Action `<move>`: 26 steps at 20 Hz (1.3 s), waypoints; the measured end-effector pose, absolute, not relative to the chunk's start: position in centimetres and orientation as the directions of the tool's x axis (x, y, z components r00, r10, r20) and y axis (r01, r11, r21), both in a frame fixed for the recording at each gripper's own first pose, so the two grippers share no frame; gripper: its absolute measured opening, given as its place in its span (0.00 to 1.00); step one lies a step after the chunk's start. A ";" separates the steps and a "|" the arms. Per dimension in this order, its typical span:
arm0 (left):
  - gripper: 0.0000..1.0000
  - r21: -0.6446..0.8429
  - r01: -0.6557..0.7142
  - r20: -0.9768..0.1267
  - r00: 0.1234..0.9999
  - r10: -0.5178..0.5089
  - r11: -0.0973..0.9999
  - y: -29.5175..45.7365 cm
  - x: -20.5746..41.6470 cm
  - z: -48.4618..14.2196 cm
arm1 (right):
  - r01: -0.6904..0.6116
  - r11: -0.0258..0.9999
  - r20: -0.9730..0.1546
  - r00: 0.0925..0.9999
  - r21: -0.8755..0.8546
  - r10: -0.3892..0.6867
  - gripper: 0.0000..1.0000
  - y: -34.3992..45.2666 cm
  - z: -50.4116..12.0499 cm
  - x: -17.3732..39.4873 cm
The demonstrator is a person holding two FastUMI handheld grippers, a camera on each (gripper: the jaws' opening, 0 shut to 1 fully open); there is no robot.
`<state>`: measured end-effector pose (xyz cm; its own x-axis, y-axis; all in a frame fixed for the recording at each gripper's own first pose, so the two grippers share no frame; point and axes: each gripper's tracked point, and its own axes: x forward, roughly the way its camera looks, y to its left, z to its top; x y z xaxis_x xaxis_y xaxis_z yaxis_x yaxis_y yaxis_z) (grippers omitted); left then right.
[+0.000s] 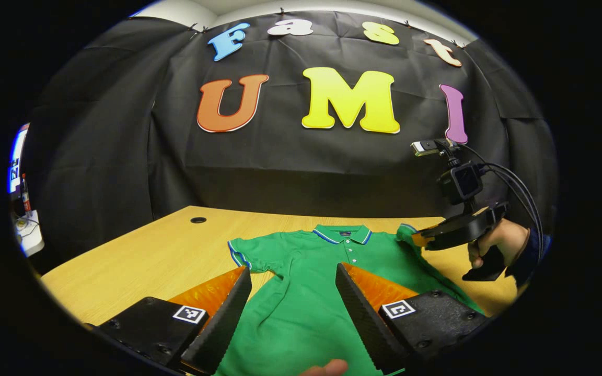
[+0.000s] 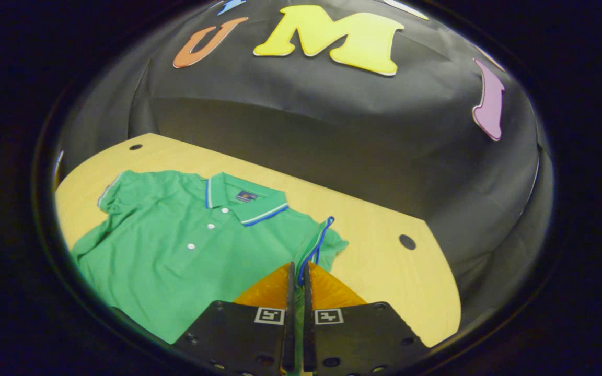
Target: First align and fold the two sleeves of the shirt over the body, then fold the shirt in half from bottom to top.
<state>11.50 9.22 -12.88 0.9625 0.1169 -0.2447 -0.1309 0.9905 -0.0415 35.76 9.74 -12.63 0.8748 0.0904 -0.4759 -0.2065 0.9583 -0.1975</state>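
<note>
I see one green polo shirt (image 1: 301,282) lying face up on the wooden worktop (image 1: 165,245), its collar (image 1: 343,233) toward the far edge by the black cloth wall (image 1: 301,162) and its hem toward the near edge, so its long axis runs from near to far. Three white buttons (image 2: 210,226) run down the placket. The shirt has two sleeves: one (image 1: 243,251) lies spread flat toward the worktop's left side; the other (image 2: 322,243) is lifted and bunched, its blue-trimmed cuff standing up.

My right gripper (image 2: 297,277) has its fingers pressed together on that raised sleeve, green cloth showing in the narrow slit between them. In the left gripper view I see that gripper farther off at the shirt's right shoulder, held by a hand (image 1: 505,240) with cables trailing behind.

My left gripper (image 1: 293,292) hangs over the shirt's body with its fingers spread wide, nothing between them.

Two dark round holes (image 2: 407,242) sit in the worktop near its far corners. Some cluttered equipment (image 1: 21,198) stands beyond the left edge.
</note>
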 end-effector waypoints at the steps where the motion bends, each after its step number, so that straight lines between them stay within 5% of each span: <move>1: 1.00 -0.047 -0.126 -0.254 0.961 0.111 0.991 9.1 11.5 -13.1 | -0.213 0.957 -0.476 0.874 -0.198 0.096 0.06 10.4 -13.0 35.9; 3: 1.00 -0.037 -0.139 -0.256 0.959 0.125 0.990 9.6 11.4 -13.1 | -0.246 0.957 -0.482 0.864 -0.154 0.144 0.11 12.3 -13.6 35.4; 5: 1.00 -0.029 -0.149 -0.261 0.956 0.136 0.988 10.4 11.4 -13.3 | -0.280 0.951 -0.478 0.858 -0.128 0.189 0.32 13.5 -13.6 34.7; 6: 1.00 -0.023 -0.154 -0.266 0.953 0.142 0.988 10.7 11.4 -13.5 | -0.280 0.950 -0.460 0.868 -0.140 0.188 0.32 13.5 -13.2 34.5; 8: 1.00 -0.003 -0.181 -0.271 0.947 0.173 0.984 11.9 11.9 -13.4 | -0.285 0.947 -0.433 0.880 -0.150 0.197 0.75 13.6 -12.6 33.5; 10: 1.00 -0.006 -0.213 -0.288 0.936 0.202 0.977 13.5 12.4 -13.6 | -0.278 0.948 -0.398 0.896 -0.157 0.197 0.95 13.3 -11.6 32.4; 18: 1.00 -0.016 -0.259 -0.300 0.923 0.242 0.966 17.8 17.4 -10.3 | -0.166 0.985 -0.218 0.964 -0.042 0.153 0.96 9.1 -3.7 25.7; 26: 1.00 -0.016 -0.296 -0.380 0.886 0.268 0.955 22.2 24.2 -8.1 | -0.069 0.997 -0.154 0.985 0.032 0.073 0.97 3.5 -0.7 18.0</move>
